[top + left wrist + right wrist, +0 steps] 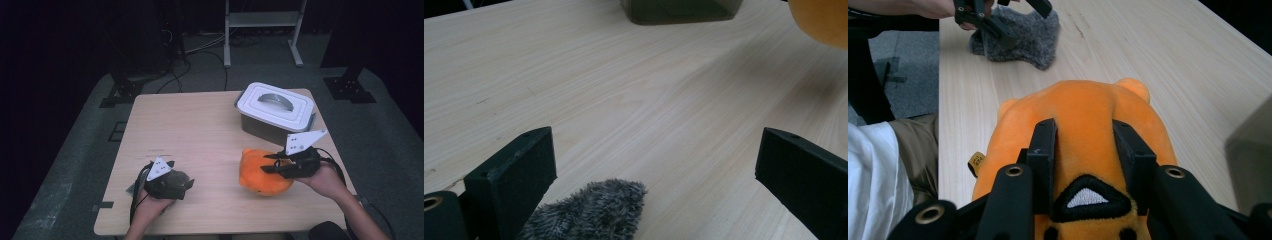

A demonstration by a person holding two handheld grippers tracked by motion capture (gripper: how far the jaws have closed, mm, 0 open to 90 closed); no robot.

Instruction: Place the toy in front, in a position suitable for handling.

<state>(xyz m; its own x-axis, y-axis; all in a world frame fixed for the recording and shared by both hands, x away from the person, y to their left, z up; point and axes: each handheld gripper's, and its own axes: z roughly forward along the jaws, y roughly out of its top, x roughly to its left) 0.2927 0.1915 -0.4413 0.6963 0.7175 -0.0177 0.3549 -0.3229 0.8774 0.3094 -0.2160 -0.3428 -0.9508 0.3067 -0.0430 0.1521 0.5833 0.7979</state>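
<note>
Landmark: lidded bin [274, 114], far-right area of the wooden table [200, 130].

Surroundings. The bin is a grey rectangular box w/ a white lid and a curved handle recessed in the lid top. Nothing lies on the tabletop between the bin and the near-left corner. The left gripper view shows pale straight-grained wood running up to the bin's dark wall [681, 11], no obstruction. A white metal frame [262, 20] stands on the floor beyond the table.

Materials/shapes. The orange plush toy [262, 172] is soft, short-pile, rounded, w/ two small ears, an embroidered black-and-white triangle patch and a small yellow tag at its side [977, 161]. The grey furry item [177, 177] is shaggy, low and lumpy.

Position/orientation. The orange plush sits just in front of the bin, on the near side, approx. at the table's right half. Its long axis runs roughly left-right across the table; the eared end points away from the right gripper [277, 165], toward the grey furry item. That item lies well apart from the bin, near-left.

Grippers. Right gripper: jaws clamped on the plush, pads pressed into both sides of its body. Left gripper [170, 182]: jaws wide apart, grey fur between them at the base, touching the one at left in the left gripper view.
</note>
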